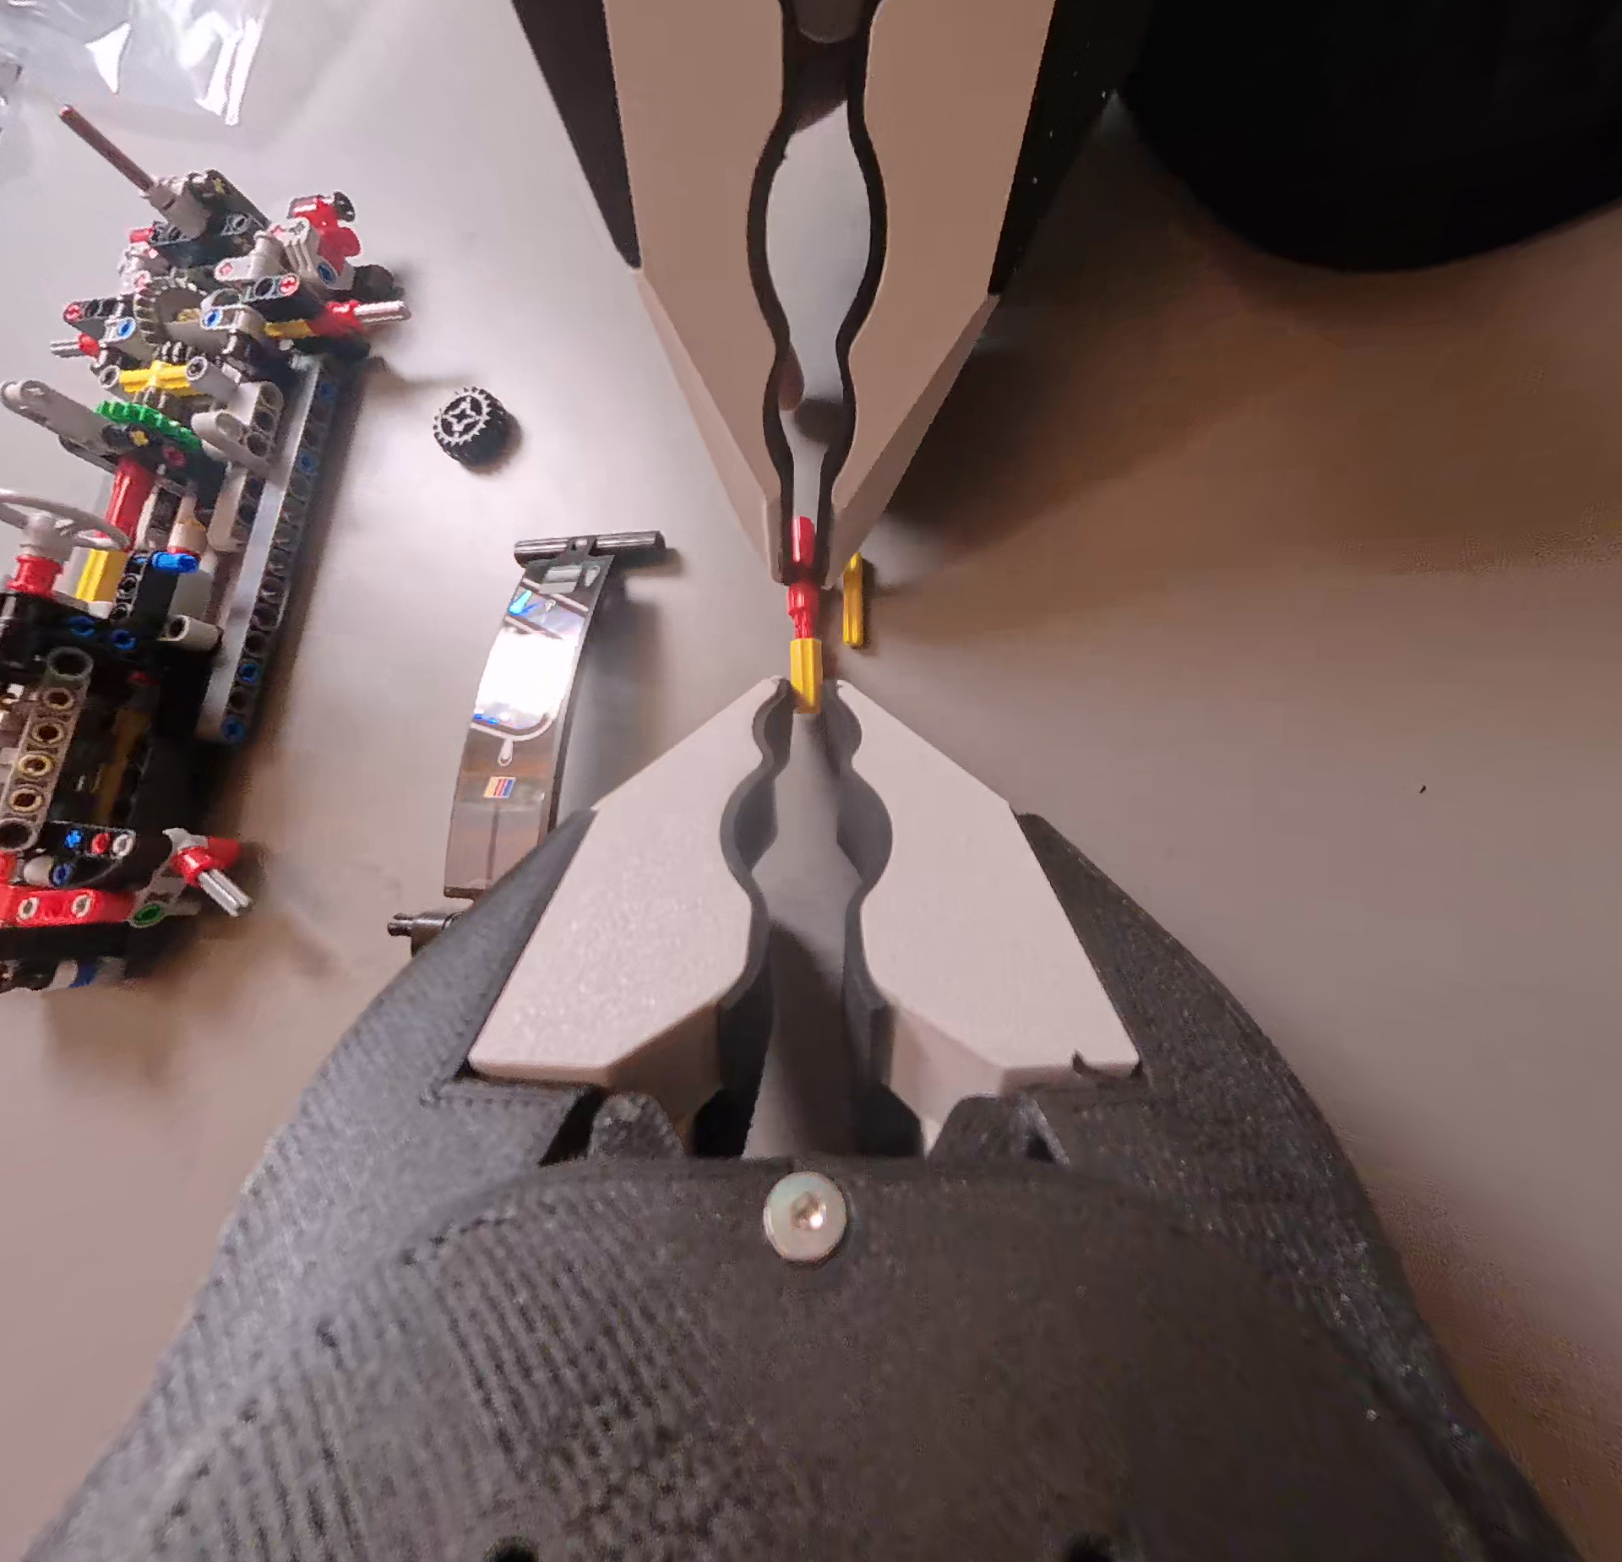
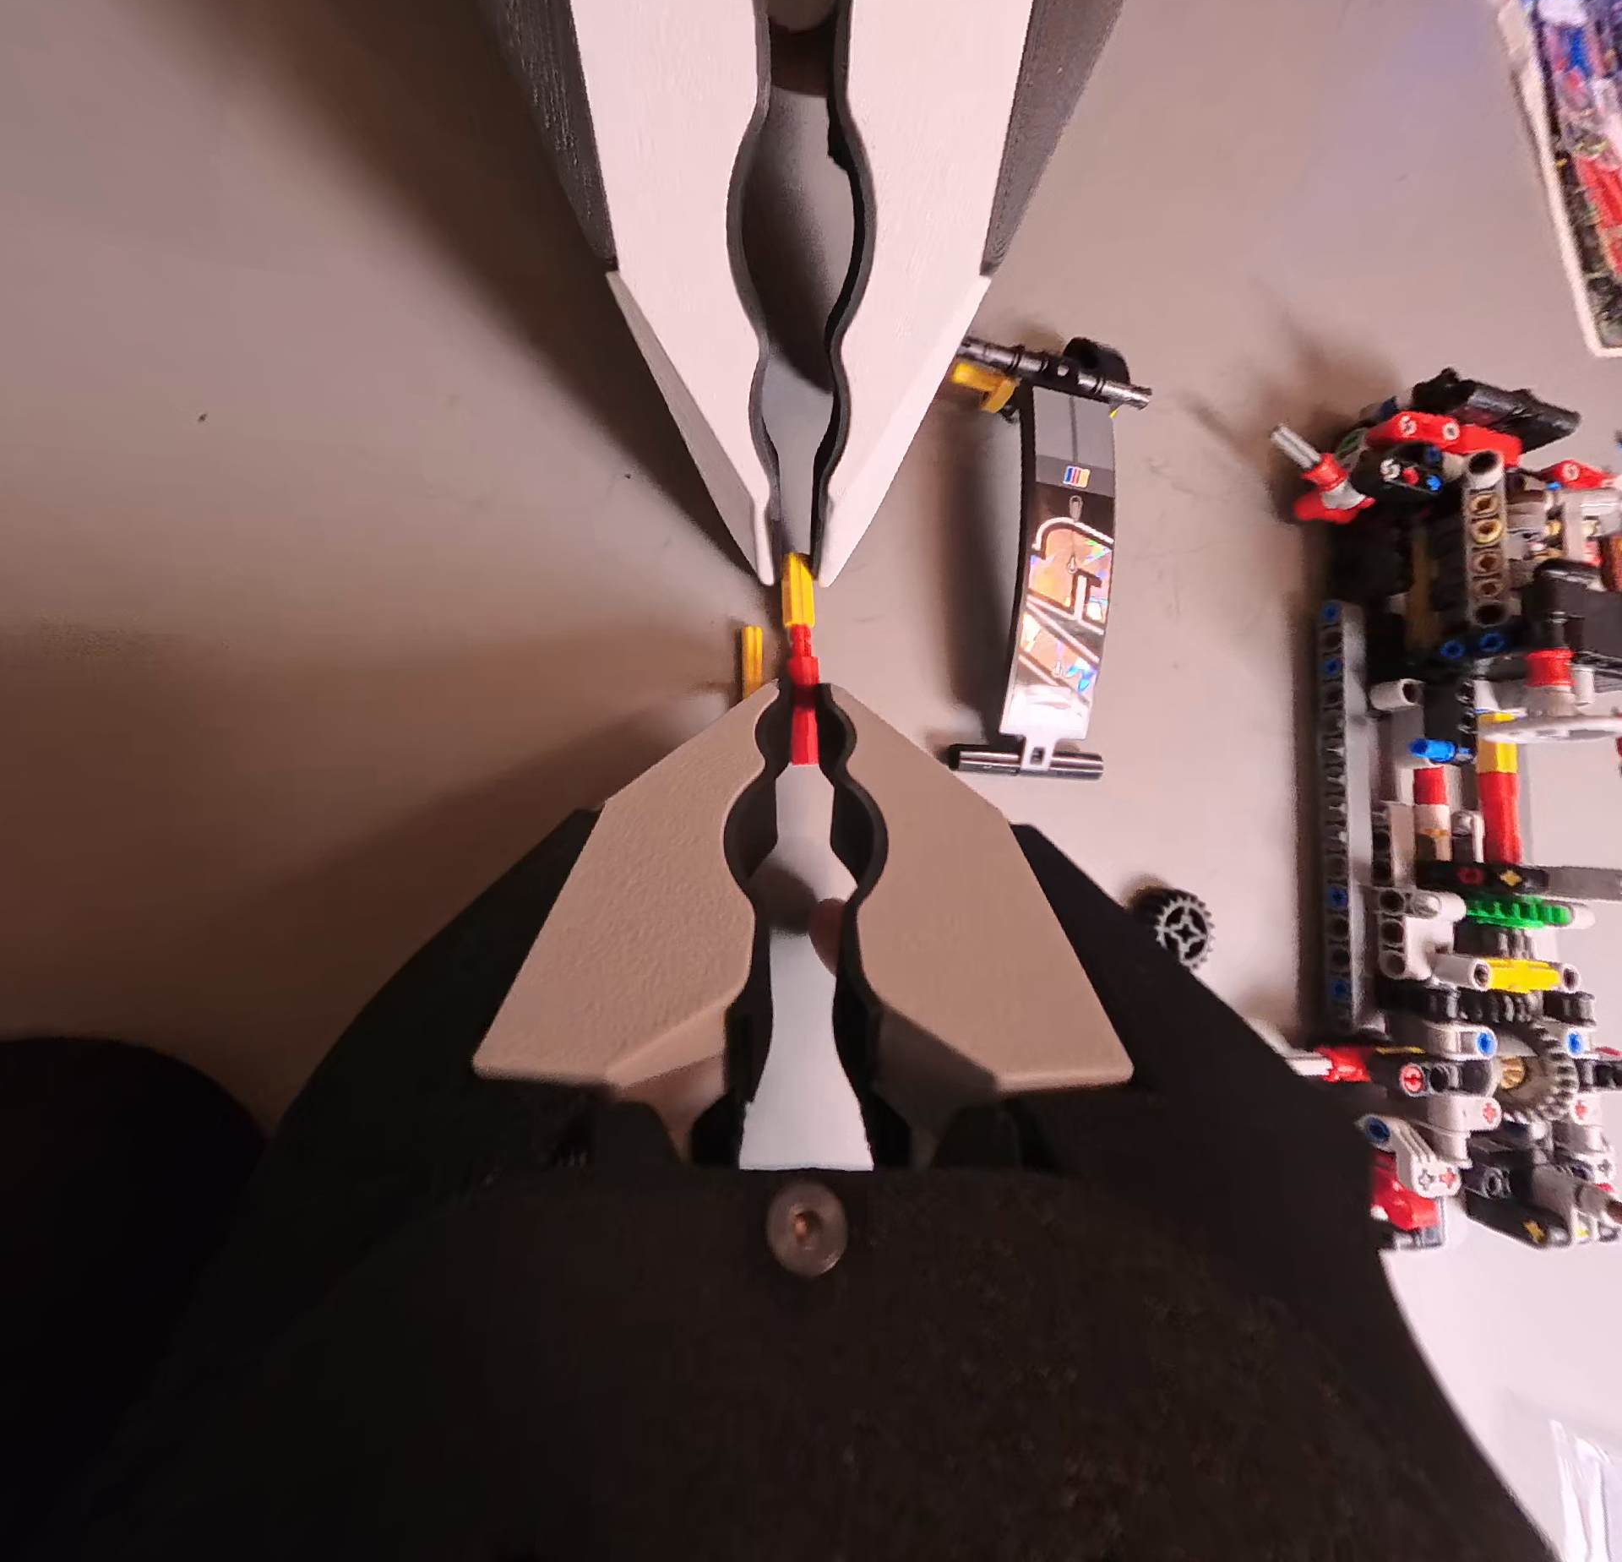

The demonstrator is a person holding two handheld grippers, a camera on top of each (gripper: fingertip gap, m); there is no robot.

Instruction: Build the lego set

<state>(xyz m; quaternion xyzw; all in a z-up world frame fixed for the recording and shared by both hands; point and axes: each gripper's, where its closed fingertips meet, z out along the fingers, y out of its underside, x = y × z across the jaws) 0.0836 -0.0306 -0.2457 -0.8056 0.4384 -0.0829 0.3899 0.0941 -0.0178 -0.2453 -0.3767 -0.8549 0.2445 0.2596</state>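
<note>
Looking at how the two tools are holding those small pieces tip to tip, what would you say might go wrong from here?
1. The left tool pinches the yellow piece only at its tips, so pushing may make it slip or pop out.
2. The red pin in the right tool could meet it off-axis and jam.
3. The spare yellow piece on the table lies close by and could get knocked away.

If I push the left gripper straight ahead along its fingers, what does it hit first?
The right gripper, head-on. The left gripper holds a yellow piece already meeting the red pin in the right's jaws, so pushing on likely just presses them together.
</note>
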